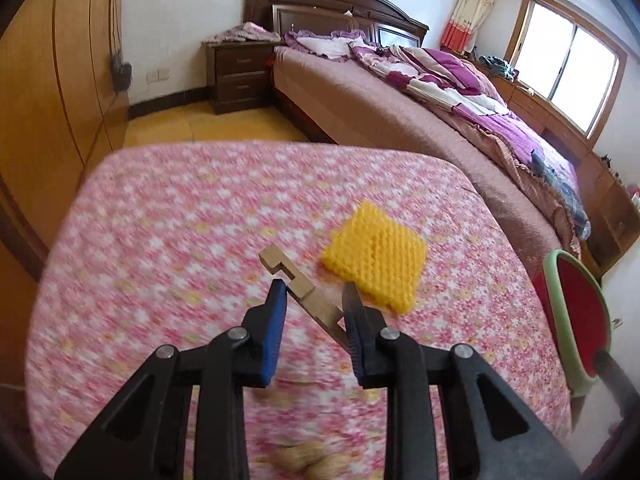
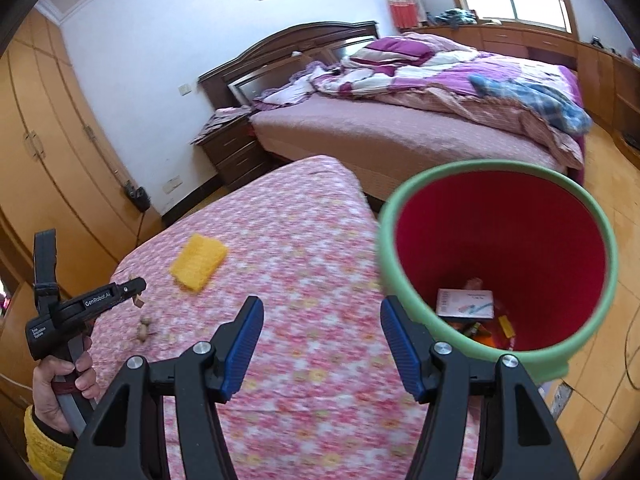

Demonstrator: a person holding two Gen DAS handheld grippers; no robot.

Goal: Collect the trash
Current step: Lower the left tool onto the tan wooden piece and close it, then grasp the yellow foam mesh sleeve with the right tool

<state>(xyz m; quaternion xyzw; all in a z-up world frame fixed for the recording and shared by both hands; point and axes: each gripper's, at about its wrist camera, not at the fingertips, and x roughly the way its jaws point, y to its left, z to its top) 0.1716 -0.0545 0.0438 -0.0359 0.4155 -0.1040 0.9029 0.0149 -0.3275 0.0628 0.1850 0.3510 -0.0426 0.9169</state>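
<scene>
Wooden piece (image 1: 304, 290) clamped in the left hand-held gripper (image 1: 314, 292), right hand-held gripper (image 2: 322, 322) spread wide and empty.
One wooden piece lies diagonally between the left fingers, notched end pointing ahead-left over the pink floral surface (image 1: 160, 216). One yellow sponge (image 1: 376, 258) lies ahead-right. One red bin (image 2: 560, 216) with litter stands just right of the right hand-held gripper; peanuts (image 2: 145, 330) lie left of it.

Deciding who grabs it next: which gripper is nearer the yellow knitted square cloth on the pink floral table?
Left. The left gripper holds a wooden piece right beside the yellow knitted square cloth; the right gripper hangs back, open, by the red bin.
</scene>
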